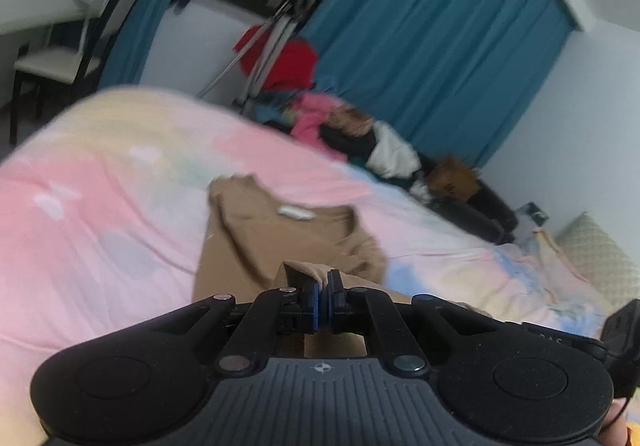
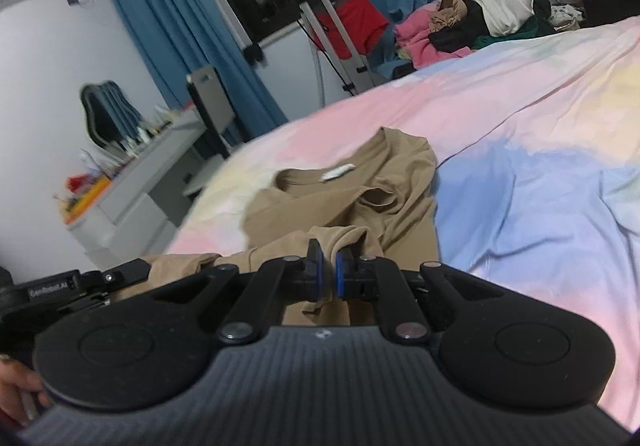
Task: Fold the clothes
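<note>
The tan shirt (image 1: 280, 238) lies at frame centre on the pastel bedsheet (image 1: 100, 206), collar toward the top. The left gripper (image 1: 323, 298) is closed, pinching the shirt's lower edge. The right gripper (image 2: 329, 274) is likewise clamped on that edge. A clothes pile (image 2: 480, 22) sits upper right.

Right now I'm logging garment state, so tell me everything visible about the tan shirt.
The tan shirt is a soft, thin-looking knit with a round neckline and white label. It lies rumpled on the pastel bedsheet, collar away from the cameras. The left gripper and right gripper each pinch a lifted fold of its near edge.
</note>
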`<state>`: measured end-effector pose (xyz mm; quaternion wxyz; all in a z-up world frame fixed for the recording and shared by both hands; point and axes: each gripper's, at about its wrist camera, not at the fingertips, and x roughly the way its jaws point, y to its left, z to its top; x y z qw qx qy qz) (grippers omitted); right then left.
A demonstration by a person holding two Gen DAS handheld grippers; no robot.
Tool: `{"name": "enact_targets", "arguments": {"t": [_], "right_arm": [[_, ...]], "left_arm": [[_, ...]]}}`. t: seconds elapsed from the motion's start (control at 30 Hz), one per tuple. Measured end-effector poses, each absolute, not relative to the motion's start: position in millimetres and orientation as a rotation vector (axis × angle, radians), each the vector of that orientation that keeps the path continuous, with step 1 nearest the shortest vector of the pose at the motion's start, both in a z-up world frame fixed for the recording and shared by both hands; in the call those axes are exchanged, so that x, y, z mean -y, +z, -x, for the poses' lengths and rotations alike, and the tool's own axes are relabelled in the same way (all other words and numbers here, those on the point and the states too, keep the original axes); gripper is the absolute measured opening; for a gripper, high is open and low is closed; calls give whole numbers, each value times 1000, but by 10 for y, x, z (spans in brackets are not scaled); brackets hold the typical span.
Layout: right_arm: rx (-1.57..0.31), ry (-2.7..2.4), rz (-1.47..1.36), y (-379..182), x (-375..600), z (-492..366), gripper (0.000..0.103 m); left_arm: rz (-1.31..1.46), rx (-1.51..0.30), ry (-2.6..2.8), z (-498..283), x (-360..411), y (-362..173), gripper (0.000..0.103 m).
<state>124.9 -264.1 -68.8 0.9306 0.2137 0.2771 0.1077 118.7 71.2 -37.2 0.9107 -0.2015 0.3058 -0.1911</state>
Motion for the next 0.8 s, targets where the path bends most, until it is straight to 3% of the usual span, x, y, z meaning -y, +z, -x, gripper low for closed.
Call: {"name": "enact_targets", "arguments": {"t": [0.3,0.53,0.63,0.7,0.77,0.8], "right_arm": [[-660,157,-393,-1554,2581,-1869,10],[-651,165,-398,-1607,2597,-1868,11],[-642,160,-370,-1548,2567,-1823,14],[-635,149,-343,-1501,2538,-1790,25],[-607,148,-329,-1441,2519,-1707,63],[-590,146,-320,-1407,2509,-1662,71]], "left_arm": [[283,-716,-325,-1749,-545,-1038,6],[175,-732,-281,-1889,-421,-1279,8],[139,-696,-267,-1776,-384,-1189,21],[122,-657,-259,-1660,-375,-1098,49],[111,-617,-253,-1536,-373,-999,53],[107,-603,-255,-1477,-372,-946,60]]}}
